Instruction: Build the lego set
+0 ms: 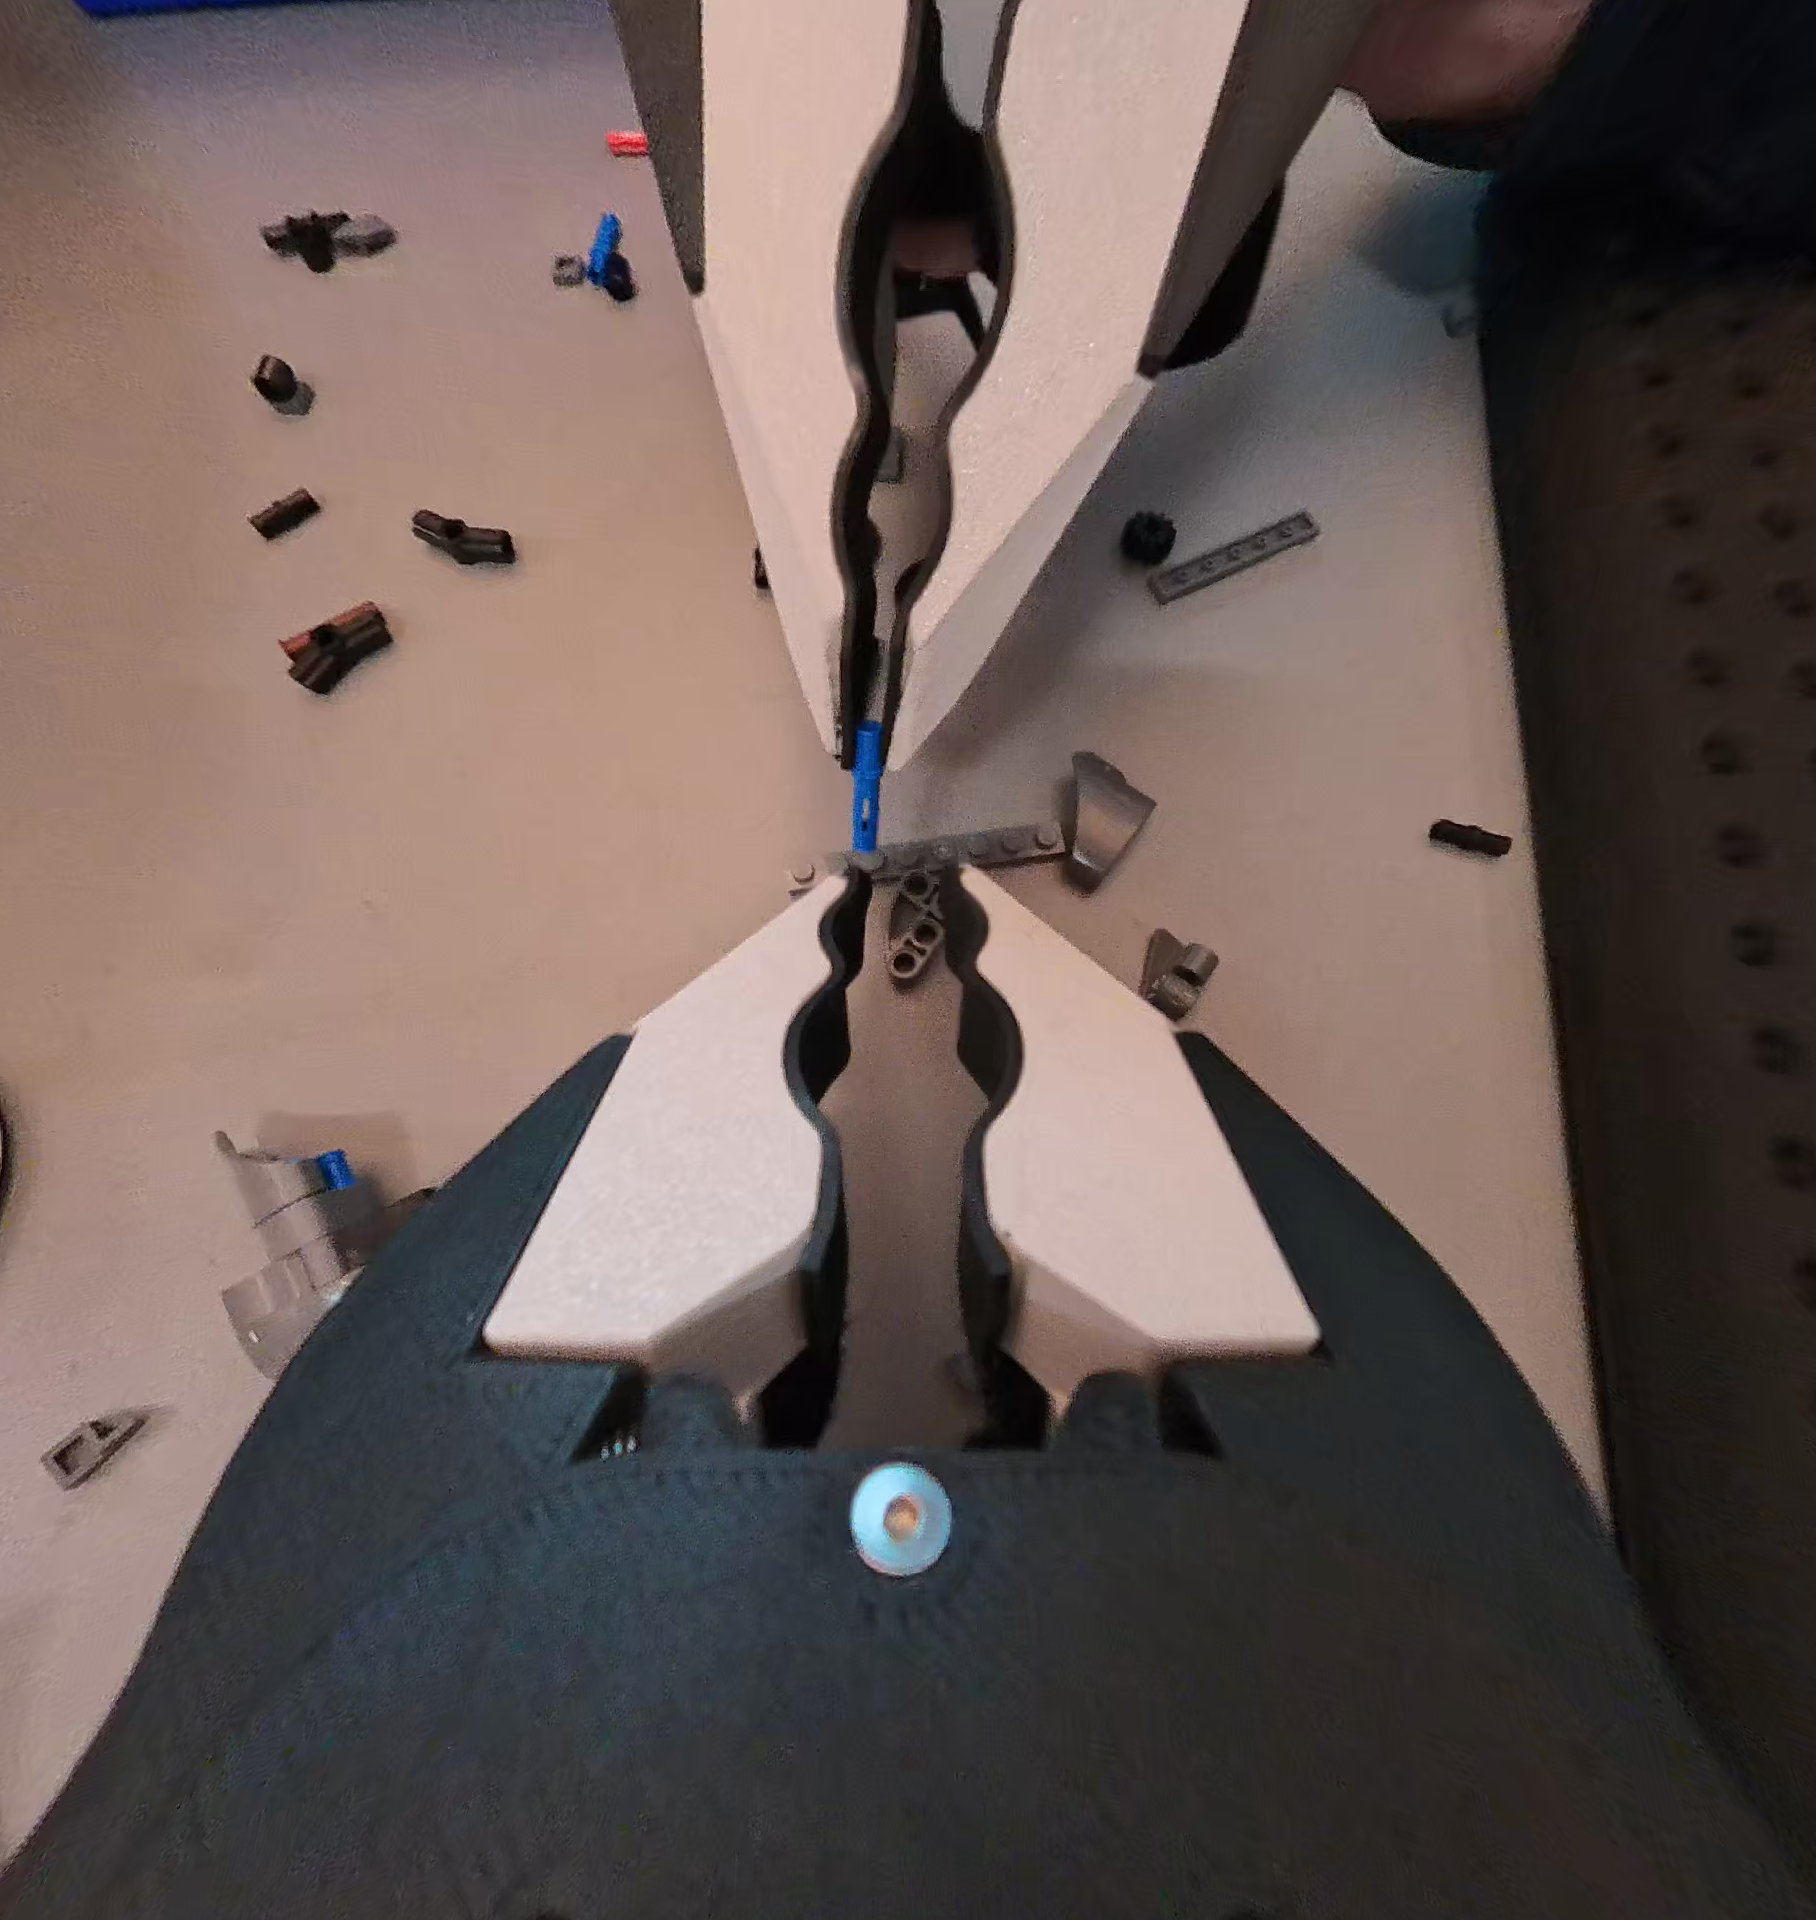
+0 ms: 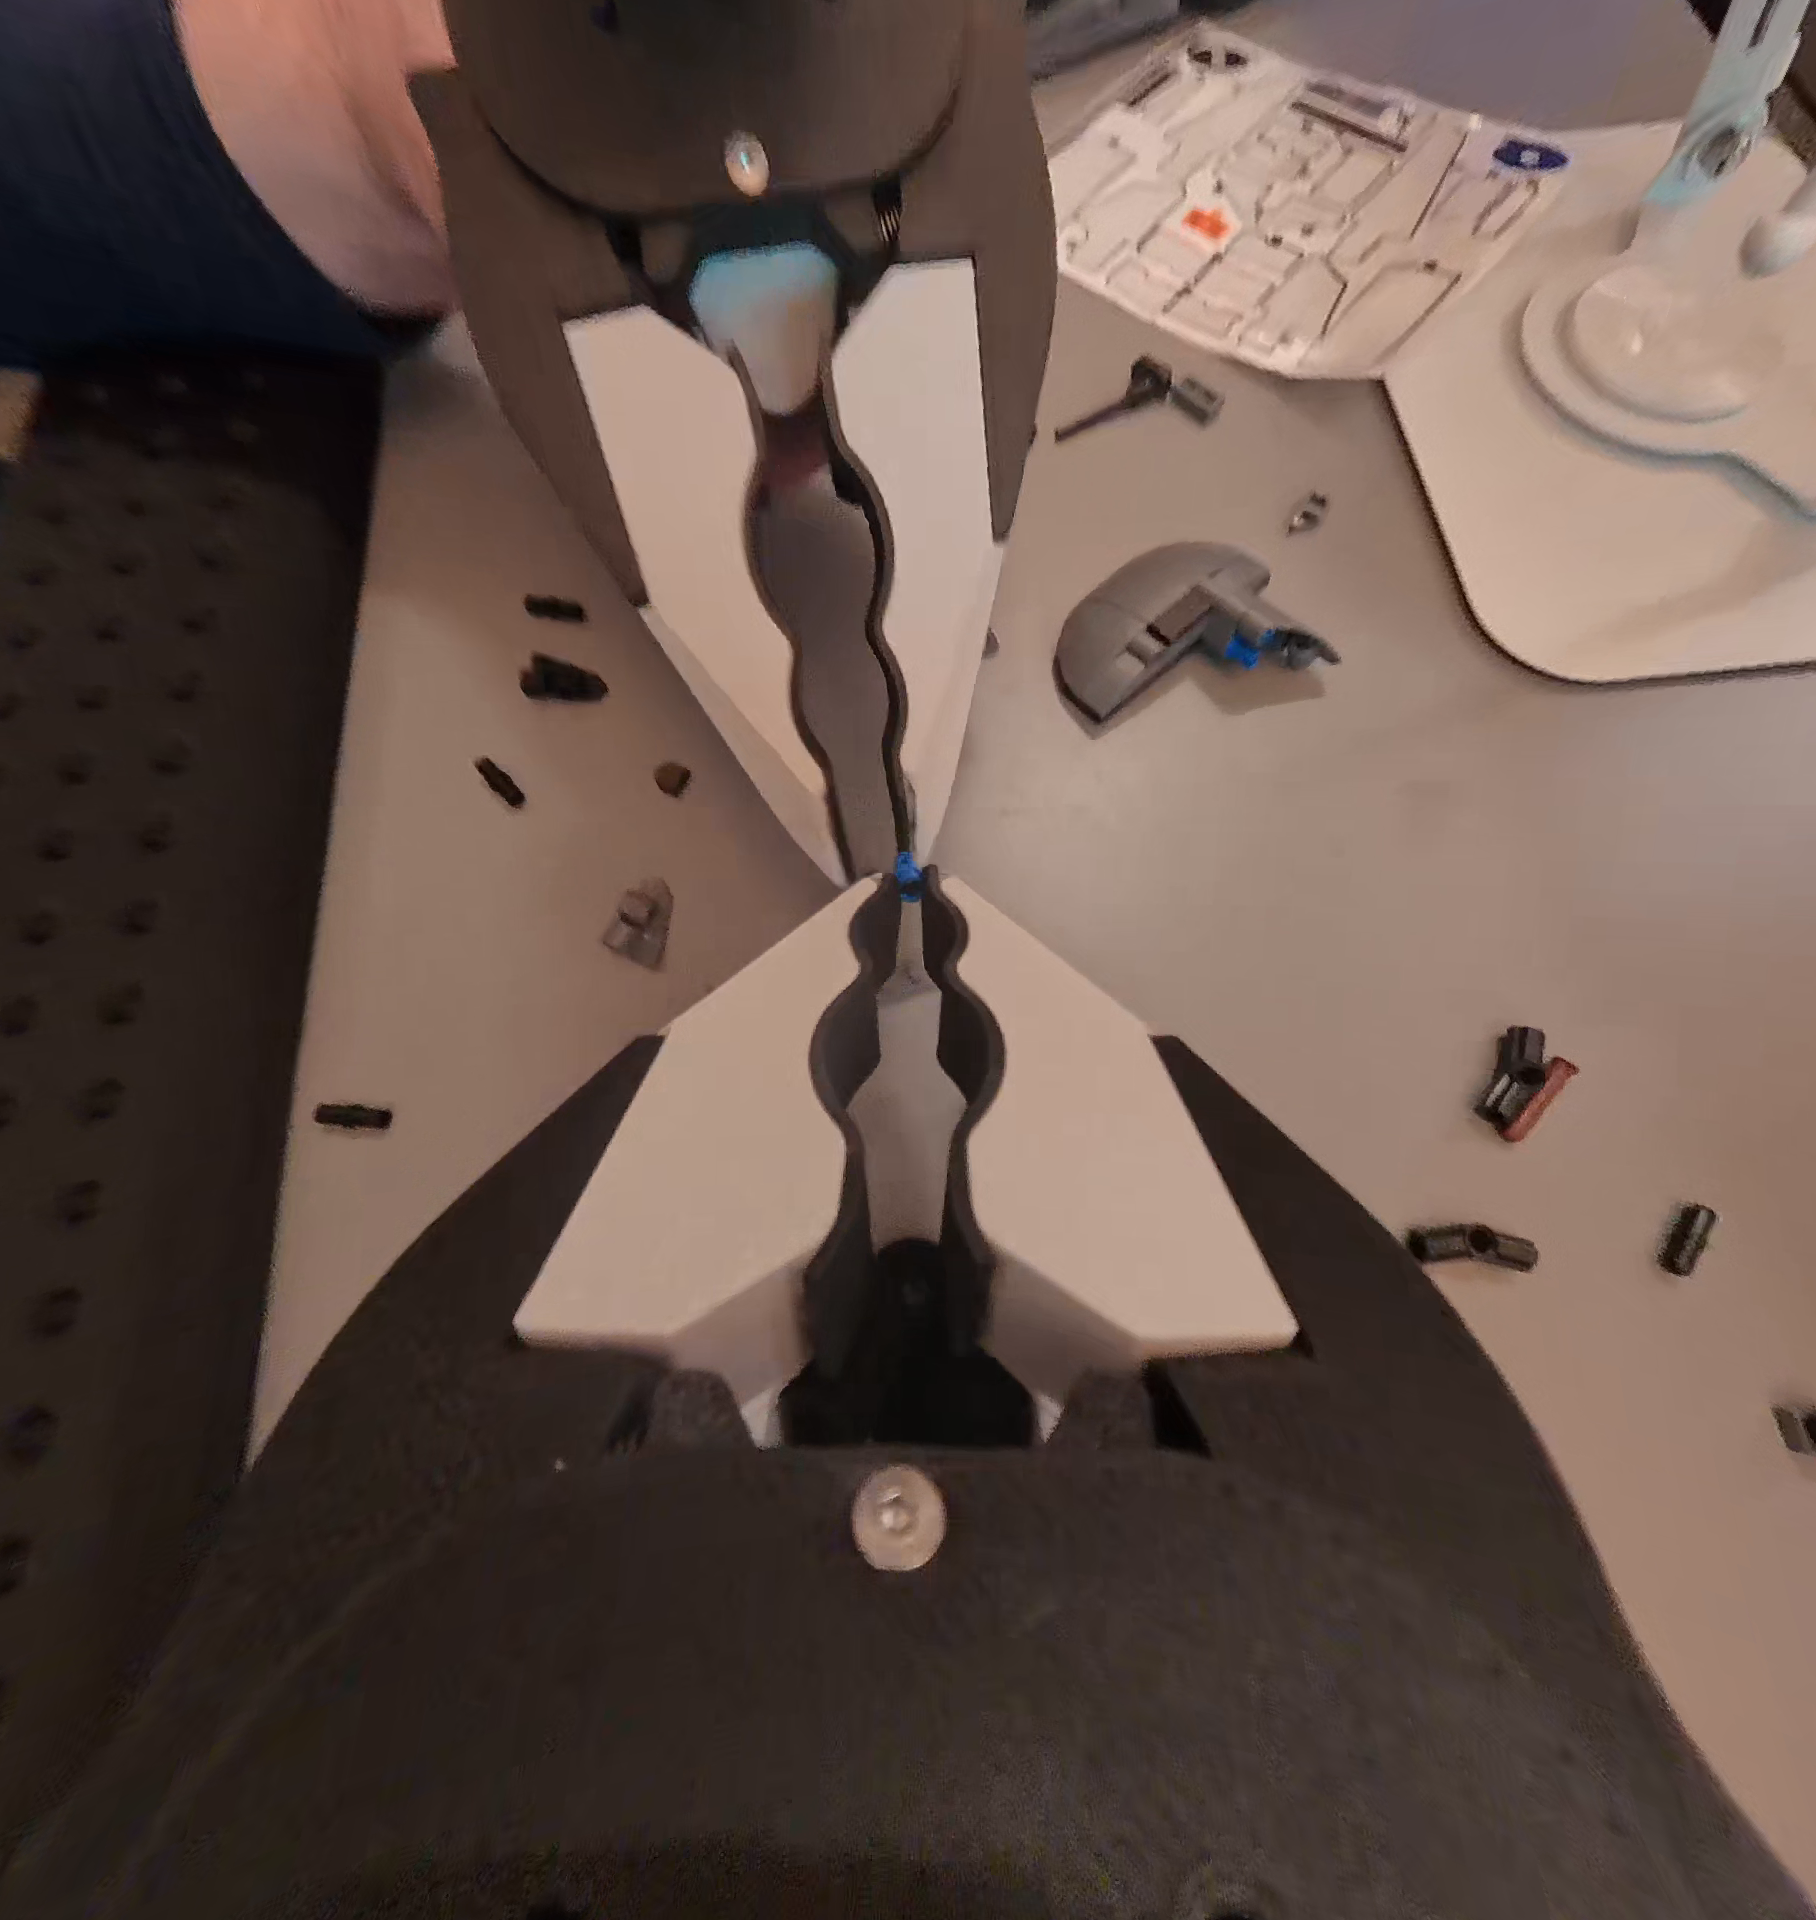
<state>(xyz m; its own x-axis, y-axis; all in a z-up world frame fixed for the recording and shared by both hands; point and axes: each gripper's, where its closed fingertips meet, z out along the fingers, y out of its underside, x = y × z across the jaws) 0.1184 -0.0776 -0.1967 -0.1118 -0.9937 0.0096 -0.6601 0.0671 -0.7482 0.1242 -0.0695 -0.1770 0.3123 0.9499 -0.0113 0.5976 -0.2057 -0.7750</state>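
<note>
Left gripper [image 1: 909, 873]: nearest, pinching grey studded plate [image 1: 945, 854] at centre | Right gripper [image 1: 868, 727]: far, clamped on blue pin [image 1: 868, 795], tip meeting plate | Risk: slim grips; tilted push might eject pin or twist plate loose.

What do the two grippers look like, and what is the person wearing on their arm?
Both grippers, left and right, look the same: a rough black printed body with a silver screw in the middle, and two pale wedge-shaped fingers lined with wavy black pads. The person wears a dark blue sleeve.
</note>
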